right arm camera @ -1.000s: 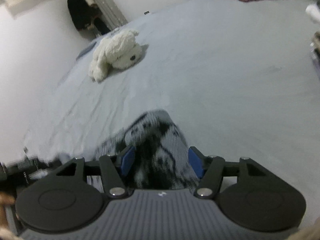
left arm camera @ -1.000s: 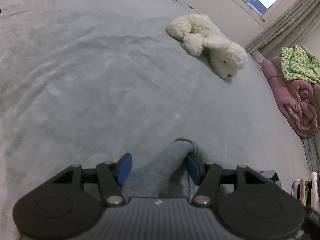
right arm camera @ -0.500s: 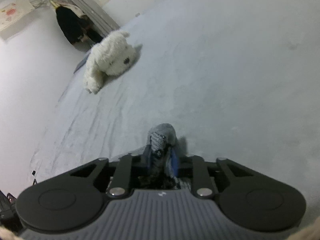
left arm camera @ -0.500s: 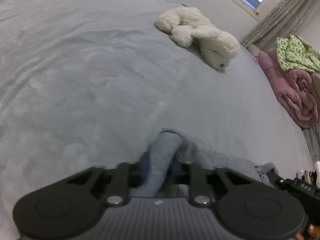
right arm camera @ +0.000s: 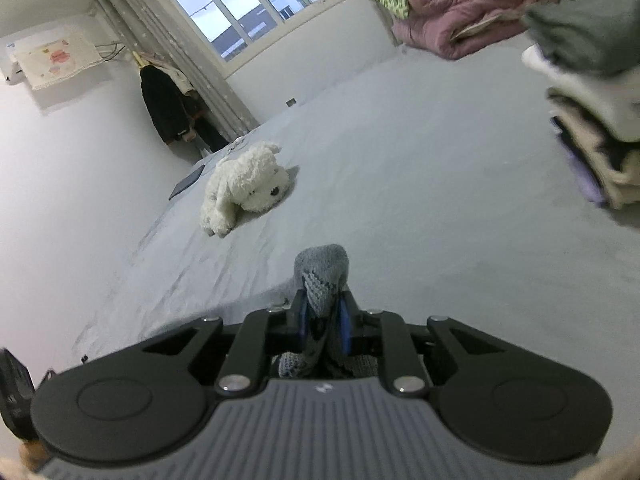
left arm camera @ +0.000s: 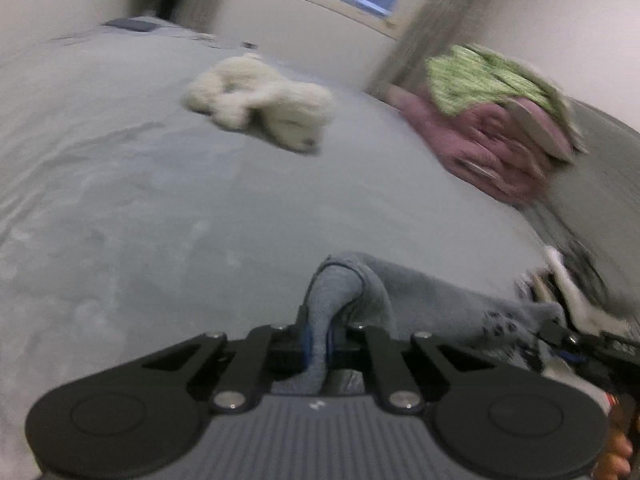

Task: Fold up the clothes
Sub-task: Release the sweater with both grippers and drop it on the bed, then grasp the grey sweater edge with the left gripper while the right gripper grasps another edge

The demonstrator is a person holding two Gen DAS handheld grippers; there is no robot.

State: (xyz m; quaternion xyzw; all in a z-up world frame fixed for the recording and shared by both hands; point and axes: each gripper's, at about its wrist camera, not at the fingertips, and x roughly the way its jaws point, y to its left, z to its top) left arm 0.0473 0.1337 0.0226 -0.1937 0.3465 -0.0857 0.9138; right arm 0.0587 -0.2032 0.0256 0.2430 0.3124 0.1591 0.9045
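A grey knitted garment (left arm camera: 424,292) with a dark pattern hangs stretched between both grippers over the grey bed. My left gripper (left arm camera: 318,338) is shut on one bunched corner of it, and the cloth runs off to the right toward the other gripper's body (left arm camera: 580,344). In the right wrist view my right gripper (right arm camera: 323,322) is shut on another bunched corner of the garment (right arm camera: 322,266), whose patterned fold pokes up between the blue pads. The rest of the garment is hidden under the gripper bodies.
A white plush dog (left arm camera: 264,100) (right arm camera: 244,184) lies mid-bed on the grey bedspread (left arm camera: 120,184). Rolled pink bedding (left arm camera: 492,148) topped by a green patterned cloth (left arm camera: 480,76) sits at the far right. A stack of folded clothes (right arm camera: 592,120) stands to the right.
Both grippers went from open around the garment to shut on it, then lifted and tilted up, so the window and walls now show. The left view is motion-blurred.
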